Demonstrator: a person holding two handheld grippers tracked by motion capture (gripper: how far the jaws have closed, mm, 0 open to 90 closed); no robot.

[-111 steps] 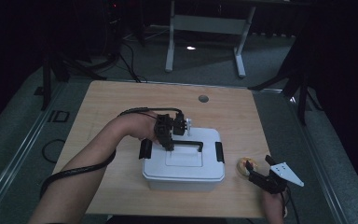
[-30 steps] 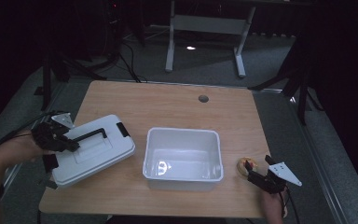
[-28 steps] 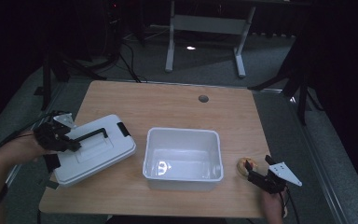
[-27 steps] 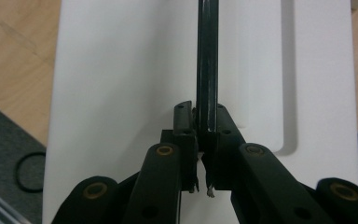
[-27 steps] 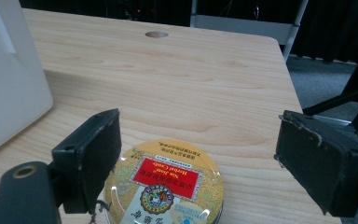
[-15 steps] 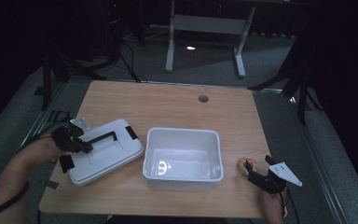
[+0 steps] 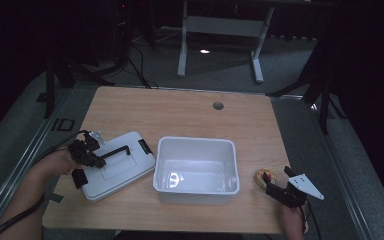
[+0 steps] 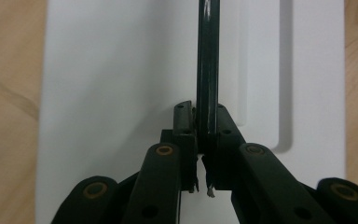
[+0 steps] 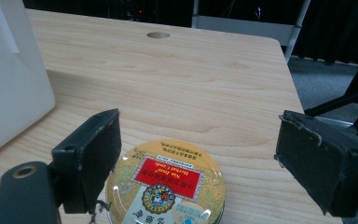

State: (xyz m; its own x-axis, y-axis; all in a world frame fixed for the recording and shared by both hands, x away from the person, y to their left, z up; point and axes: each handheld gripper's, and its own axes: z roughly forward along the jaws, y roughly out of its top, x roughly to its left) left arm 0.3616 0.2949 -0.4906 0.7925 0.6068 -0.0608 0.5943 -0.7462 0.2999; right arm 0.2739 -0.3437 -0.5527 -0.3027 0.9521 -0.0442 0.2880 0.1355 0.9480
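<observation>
White lid (image 7: 116,165) left of bin (image 7: 196,169) on worktop (image 7: 180,110) | left hand-held gripper (image 7: 91,159) clamped on lid handle (image 8: 208,65) | right hand-held gripper (image 9: 198,158) jaws apart around tin (image 9: 165,184), right of bin

Dim lab: bare table (image 7: 180,107) (cables (image 7: 140,60) behind).

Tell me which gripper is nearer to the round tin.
Right. The right gripper stands open with the round tin between its jaws on the table. The left gripper is far across the white bin, shut on the lid handle.
</observation>
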